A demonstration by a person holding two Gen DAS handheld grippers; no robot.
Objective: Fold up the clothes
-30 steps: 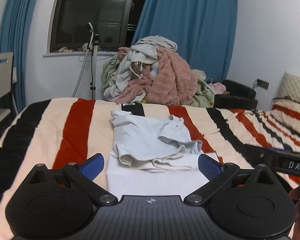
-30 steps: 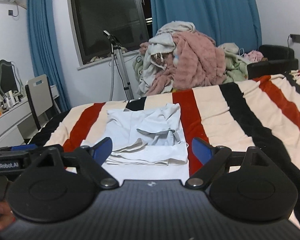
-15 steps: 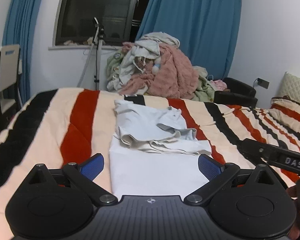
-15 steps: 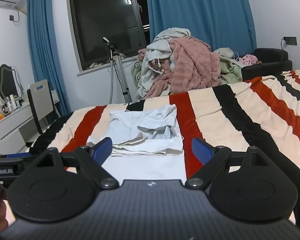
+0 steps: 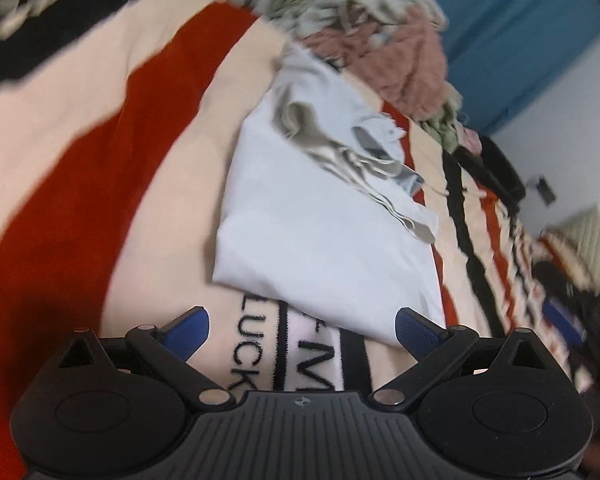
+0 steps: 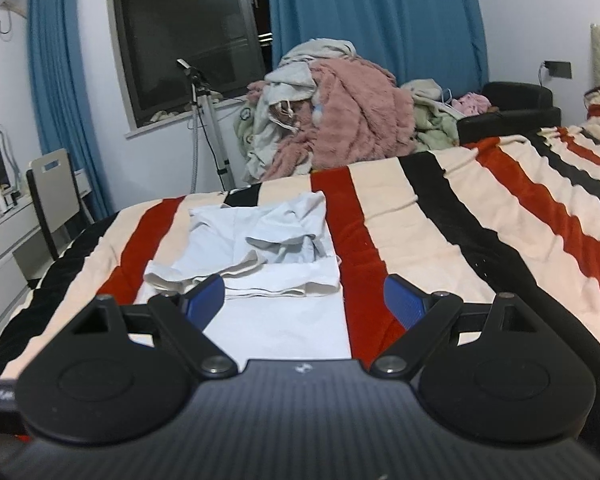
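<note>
Two grippers, one garment on the bed; entries run left to right.

1. Left gripper [image 5: 302,326], black with blue pads: you have tipped and rolled it in the last half second. Earlier it looked level across the bed; now its view is canted and motion-blurred, looking down on the near hem. Its fingers stand wide apart with nothing between them.

2. Striped fleece blanket [image 5: 100,128], cream, red and black: it covers the bed beneath everything. Black lettering on it has come into sight just in front of your left gripper, which fits a drop toward the near edge.

3. White T-shirt [image 6: 276,320] [image 5: 324,248]: it lies along a cream stripe at the middle of the bed, lower half flat and smooth, upper half bunched with sleeves and grey-beige inner folds turned over it. Its lie matches that of a second ago; neither gripper touches it.

4. Right gripper [image 6: 304,294], same make: it has kept nearly level, shifting only a little. Its fingers are spread wide and empty, hovering above the shirt's near half.

5. Heap of loose clothes [image 6: 340,108], pink fleece, grey and green pieces: it sits beyond the bed's far edge, as before.

6. Reading for the task: the shirt is partly gathered, not a finished fold. Your left gripper's dip suggests a reach for the near-left hem corner; that is only a judgement.
</note>
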